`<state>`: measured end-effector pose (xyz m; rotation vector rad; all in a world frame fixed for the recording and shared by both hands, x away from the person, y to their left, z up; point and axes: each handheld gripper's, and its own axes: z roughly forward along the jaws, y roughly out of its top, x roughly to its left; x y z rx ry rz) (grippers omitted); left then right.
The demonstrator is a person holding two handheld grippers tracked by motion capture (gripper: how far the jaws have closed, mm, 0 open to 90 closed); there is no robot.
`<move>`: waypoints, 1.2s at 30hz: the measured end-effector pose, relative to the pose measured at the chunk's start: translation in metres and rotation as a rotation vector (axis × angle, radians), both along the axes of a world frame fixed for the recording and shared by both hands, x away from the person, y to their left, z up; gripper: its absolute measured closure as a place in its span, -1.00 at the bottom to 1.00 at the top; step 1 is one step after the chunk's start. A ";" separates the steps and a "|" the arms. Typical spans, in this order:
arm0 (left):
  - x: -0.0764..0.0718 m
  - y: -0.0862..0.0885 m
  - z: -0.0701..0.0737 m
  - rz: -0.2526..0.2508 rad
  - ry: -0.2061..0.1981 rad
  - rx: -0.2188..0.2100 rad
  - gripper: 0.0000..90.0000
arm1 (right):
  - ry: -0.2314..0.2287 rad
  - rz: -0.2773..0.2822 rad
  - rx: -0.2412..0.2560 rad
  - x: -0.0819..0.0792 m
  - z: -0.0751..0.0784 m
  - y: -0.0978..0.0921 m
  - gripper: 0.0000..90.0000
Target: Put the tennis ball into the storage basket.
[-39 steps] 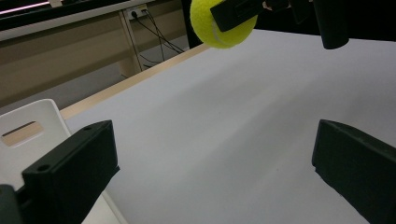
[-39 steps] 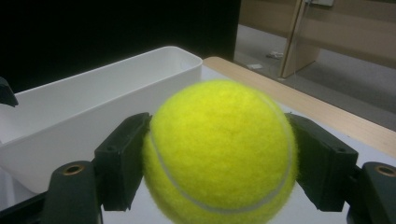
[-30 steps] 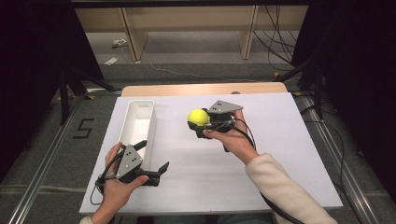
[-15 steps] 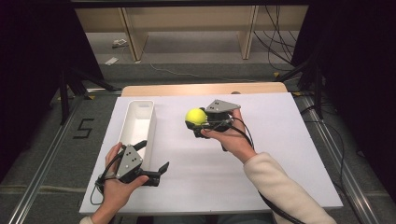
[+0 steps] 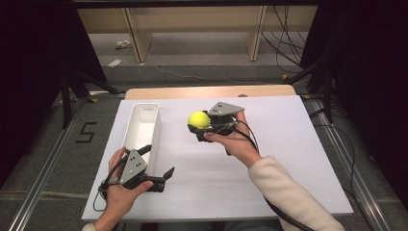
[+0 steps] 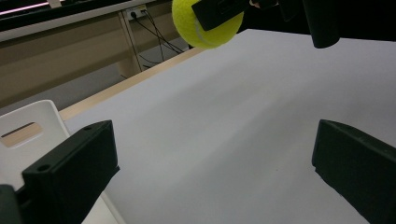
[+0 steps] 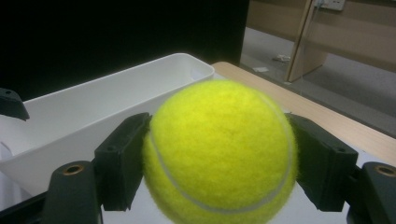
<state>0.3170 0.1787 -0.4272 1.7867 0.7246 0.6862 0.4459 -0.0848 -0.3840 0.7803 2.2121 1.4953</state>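
Black jaws of the right gripper (image 5: 202, 126) are pinching a yellow tennis ball (image 5: 198, 119) from 2 sides, holding it above the white table (image 5: 269, 144), right of the white bin (image 5: 139, 126). Nearer the person, the left gripper (image 5: 156, 162) is hovering with jaws spread wide.

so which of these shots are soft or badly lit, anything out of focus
High view: even light on the table, dark at both sides. Left gripper view: its own jaws near the lens are soft, the tennis ball is fairly clear. Right gripper view: the ball sits so close it looks slightly fuzzy; the white bin behind is sharper.
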 end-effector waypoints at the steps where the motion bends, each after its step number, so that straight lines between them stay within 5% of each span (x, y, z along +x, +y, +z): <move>1: 0.000 0.000 0.000 0.000 0.000 -0.001 -1.00 | -0.002 0.001 -0.001 0.000 0.000 0.001 -0.41; 36: 0.000 0.000 0.000 -0.005 -0.005 -0.001 -1.00 | -0.003 0.020 -0.002 0.000 0.005 0.013 -0.40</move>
